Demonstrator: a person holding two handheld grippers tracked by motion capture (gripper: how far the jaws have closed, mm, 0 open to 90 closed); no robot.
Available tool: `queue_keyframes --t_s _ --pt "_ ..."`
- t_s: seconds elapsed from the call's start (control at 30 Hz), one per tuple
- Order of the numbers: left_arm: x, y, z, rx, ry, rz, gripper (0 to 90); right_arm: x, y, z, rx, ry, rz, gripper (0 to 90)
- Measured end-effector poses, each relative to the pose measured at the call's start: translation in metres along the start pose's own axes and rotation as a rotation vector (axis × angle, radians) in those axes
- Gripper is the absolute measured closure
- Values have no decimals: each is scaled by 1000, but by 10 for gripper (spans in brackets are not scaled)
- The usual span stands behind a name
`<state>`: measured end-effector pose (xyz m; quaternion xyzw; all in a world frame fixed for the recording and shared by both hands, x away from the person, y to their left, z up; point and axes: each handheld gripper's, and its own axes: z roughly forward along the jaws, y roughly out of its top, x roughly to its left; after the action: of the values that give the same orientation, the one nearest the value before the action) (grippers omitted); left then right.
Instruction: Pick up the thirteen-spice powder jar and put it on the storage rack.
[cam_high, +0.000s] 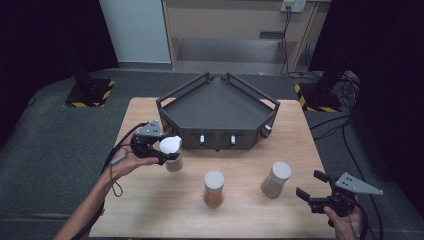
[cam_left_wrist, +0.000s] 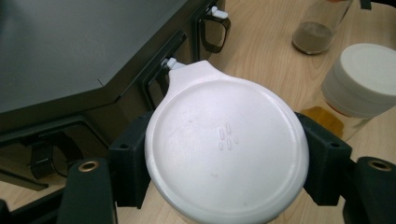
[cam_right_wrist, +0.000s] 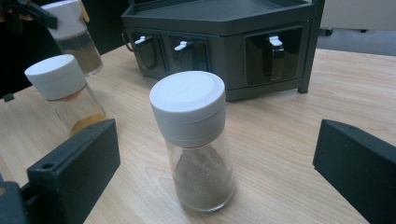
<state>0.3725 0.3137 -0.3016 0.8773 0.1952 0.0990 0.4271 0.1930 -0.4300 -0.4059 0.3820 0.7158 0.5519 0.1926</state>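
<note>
Nearest the camera, two hands are coming in over the near edge of the wooden table (cam_high: 150, 210), each one carrying a gripper. At the near right corner, the right gripper (cam_high: 309, 186) is hanging with its jaws spread wide and nothing between them. In the right gripper view those jaws are standing well apart on either side of a grey spice jar (cam_right_wrist: 196, 140), which is sitting upright on the wood with a white cap and grey-brown powder inside; neither jaw is touching it.

At the left, the left gripper (cam_high: 167, 152) is clamping the left jar (cam_high: 172, 152) by its white lid. In the left gripper view the two black pads are pressing against opposite sides of the round lid (cam_left_wrist: 226, 144), whose small tab is pointing toward the rack. Whether this jar is resting on the table or raised off it cannot be told.

Between those two jars, near the middle of the table, an orange spice jar (cam_high: 213, 189) is standing upright and apart from both.

Farther back, a dark angular rack (cam_high: 217, 95) is sitting at the far middle of the table, with small white latches along its near face. The left jar is just beside the rack's near left corner.
</note>
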Motion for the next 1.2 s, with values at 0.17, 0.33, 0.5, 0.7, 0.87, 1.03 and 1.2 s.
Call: queue_keyframes --t_s 0.17,0.33,0.5,0.7,0.87,1.03,1.2 --pt "5 12 -2 4 -27 17 293 0 0 0 0 2 0 11" --pt "9 23 -3 7 -47 34 294 -1 0 0 1 4 1 11" --pt "12 37 -3 13 -66 45 294 -1 0 0 0 6 1 11" --pt "17 53 -2 20 -86 56 294 -1 0 0 1 8 3 11" --pt "20 65 -4 14 -87 64 294 -1 0 1 4 10 3 12" --pt "23 79 -6 14 -82 71 294 -2 0 1 4 10 4 12" --pt "29 93 -9 6 -58 66 294 -2 0 0 4 10 6 12"
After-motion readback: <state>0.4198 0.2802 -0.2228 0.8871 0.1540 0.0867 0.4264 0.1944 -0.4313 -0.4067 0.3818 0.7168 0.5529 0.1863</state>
